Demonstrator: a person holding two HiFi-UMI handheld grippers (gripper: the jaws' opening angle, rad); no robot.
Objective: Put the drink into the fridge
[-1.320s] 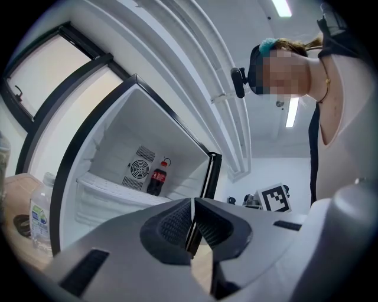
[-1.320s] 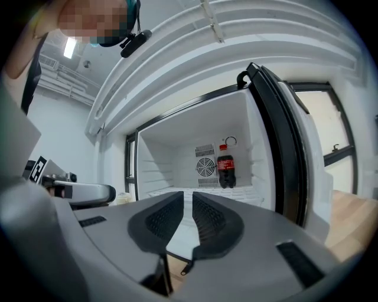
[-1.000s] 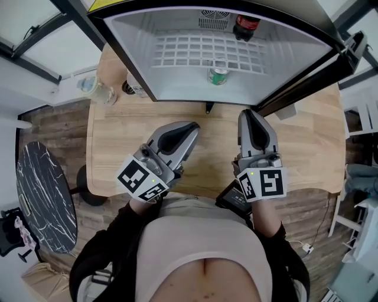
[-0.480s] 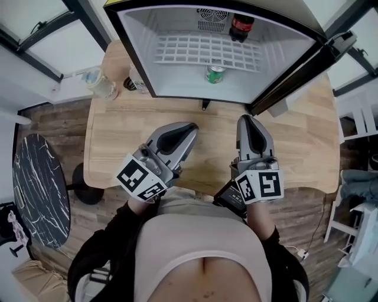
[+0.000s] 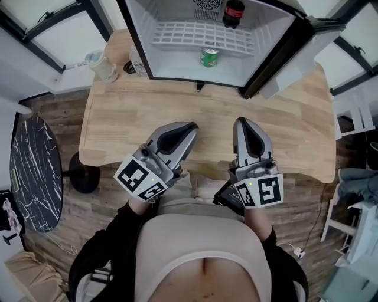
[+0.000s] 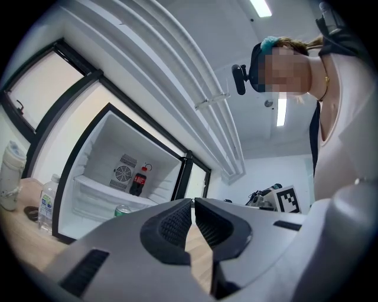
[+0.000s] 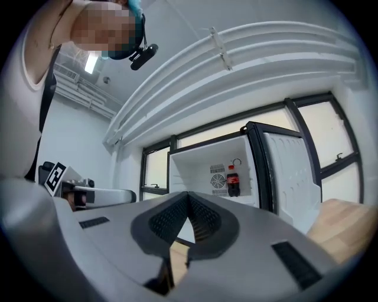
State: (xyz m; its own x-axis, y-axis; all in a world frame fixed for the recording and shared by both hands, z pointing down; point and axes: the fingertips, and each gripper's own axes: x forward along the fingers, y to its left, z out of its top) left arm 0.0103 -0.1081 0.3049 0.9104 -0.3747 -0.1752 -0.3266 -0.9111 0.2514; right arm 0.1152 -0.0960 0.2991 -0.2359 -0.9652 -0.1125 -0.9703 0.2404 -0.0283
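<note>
The small fridge stands open at the far end of the wooden table. A cola bottle stands at the fridge's back on the wire shelf, and a green can stands on its floor near the front. The left gripper view shows the same cola bottle and green can; the right gripper view shows the cola bottle. My left gripper and right gripper hover side by side over the table's near part. Both are shut with nothing in them, well short of the fridge.
The fridge door swings out to the right. Left of the fridge stand a water bottle and a pale cup. A round black marble table is on the floor at the left, white furniture at the right.
The fridge and table have slid up and away in the head view as the person draws back. Both grippers keep their places in front of the body, shut.
</note>
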